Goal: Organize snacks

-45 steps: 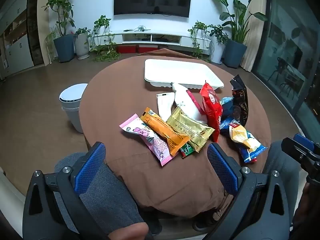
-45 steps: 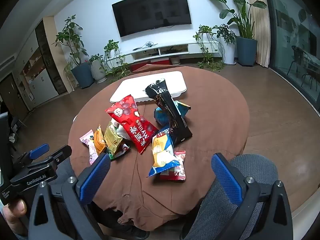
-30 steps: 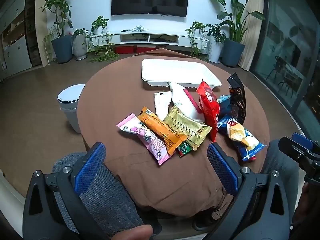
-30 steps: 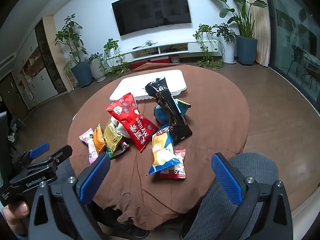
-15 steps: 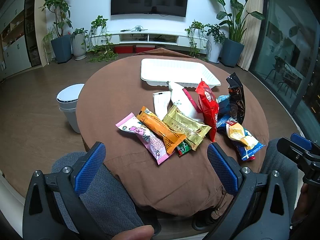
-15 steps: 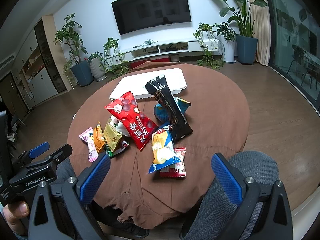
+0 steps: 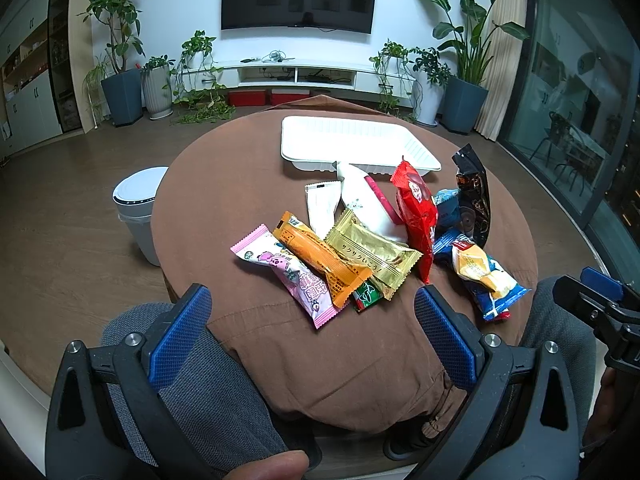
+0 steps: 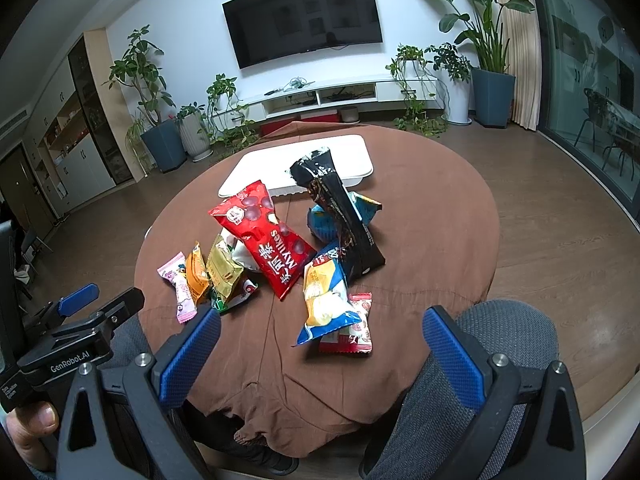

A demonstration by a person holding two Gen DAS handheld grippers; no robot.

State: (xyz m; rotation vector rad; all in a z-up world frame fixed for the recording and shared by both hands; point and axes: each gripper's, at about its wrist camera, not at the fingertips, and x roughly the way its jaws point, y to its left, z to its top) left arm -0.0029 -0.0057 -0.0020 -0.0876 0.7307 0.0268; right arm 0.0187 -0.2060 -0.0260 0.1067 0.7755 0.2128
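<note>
At the bottom of each frame we hold the left hand-held gripper (image 7: 312, 334) and the right hand-held gripper (image 8: 320, 354) spread wide and empty, above our grey-trousered knees. Just past them, at the centre of both frames, the snacks lie in a loose heap on the brown-clothed surface (image 7: 224, 168): a pink packet (image 7: 290, 274), an orange packet (image 7: 320, 258) and a gold packet (image 7: 372, 252) overlap at the near left, a red bag (image 8: 264, 238) leans mid-heap, a black bag (image 8: 340, 208) stands tilted to the right. Beyond the heap, in the upper centre, sits the white tray (image 7: 304, 136), holding nothing
</note>
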